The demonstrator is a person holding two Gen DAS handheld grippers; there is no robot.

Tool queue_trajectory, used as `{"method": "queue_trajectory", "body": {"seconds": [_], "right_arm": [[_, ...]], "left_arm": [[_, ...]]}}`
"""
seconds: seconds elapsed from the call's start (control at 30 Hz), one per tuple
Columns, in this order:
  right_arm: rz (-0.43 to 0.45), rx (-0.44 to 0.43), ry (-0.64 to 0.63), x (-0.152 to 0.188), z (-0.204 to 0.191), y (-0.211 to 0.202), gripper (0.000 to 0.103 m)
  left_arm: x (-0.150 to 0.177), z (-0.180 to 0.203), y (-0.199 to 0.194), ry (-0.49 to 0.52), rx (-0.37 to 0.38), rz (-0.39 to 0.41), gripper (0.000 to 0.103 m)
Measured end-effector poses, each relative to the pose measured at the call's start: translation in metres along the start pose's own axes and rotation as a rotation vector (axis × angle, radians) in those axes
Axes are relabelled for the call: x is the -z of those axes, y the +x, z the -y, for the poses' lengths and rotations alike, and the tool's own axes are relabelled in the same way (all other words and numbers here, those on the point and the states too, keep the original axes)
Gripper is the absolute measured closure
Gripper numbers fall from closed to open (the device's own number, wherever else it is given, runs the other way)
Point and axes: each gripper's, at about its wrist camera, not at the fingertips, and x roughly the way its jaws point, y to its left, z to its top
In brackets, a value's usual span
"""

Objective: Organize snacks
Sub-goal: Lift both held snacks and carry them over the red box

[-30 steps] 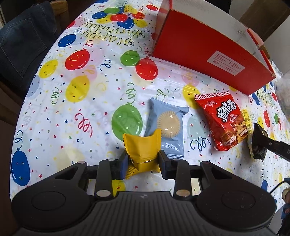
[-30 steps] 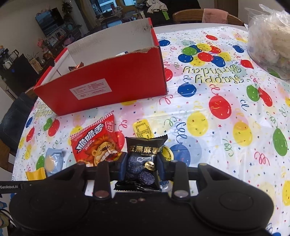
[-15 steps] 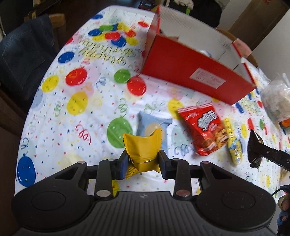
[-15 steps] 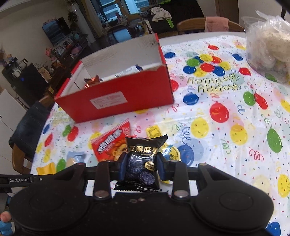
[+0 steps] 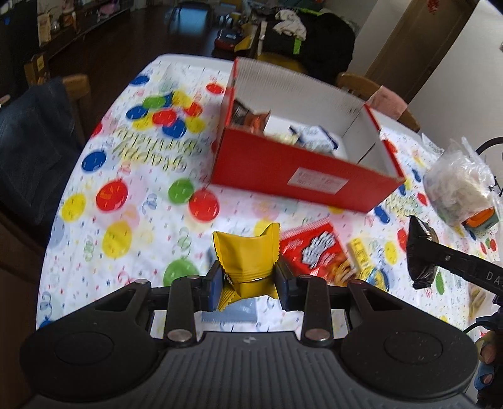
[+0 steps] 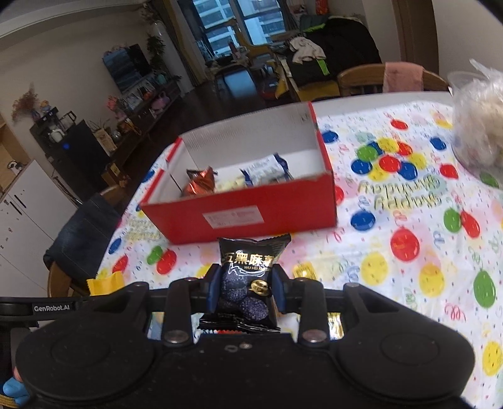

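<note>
My left fingers (image 5: 246, 278) grip a yellow foil snack packet (image 5: 246, 256); my right fingers (image 6: 244, 291) grip a black sesame-ball packet (image 6: 250, 277), both above the tabletop before an open red cardboard box (image 6: 251, 214).

We see soft daylight, coming in the right wrist view from the far windows (image 6: 239, 22). The tablecloth (image 5: 132, 201) is bright, the room behind dim. Motion blur smears its balloons and the red box (image 5: 301, 176); fisheye bending curves the edges, and the corners go black.
</note>
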Motion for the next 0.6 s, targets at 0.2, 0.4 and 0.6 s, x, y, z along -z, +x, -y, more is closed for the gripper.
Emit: {"method": "queue_trajectory", "body": {"seconds": [0.2,0.4,0.6], "right_arm": [[0.044,-0.011,-0.027,-0.025,-0.004,-0.001,0.071],[0.086,-0.011,-0.067,-0.055,-0.005,0.003,0.071],[0.11,-0.009,-0.111,-0.085,-0.007,0.013,0.071]], "left_arm": [[-0.027,0.015,-0.008,0.03,0.011,0.053,0.069],[-0.058,0.027,-0.008,0.05,0.0,0.094,0.069],[-0.089,0.039,0.0,0.067,-0.018,0.118,0.069]]}}
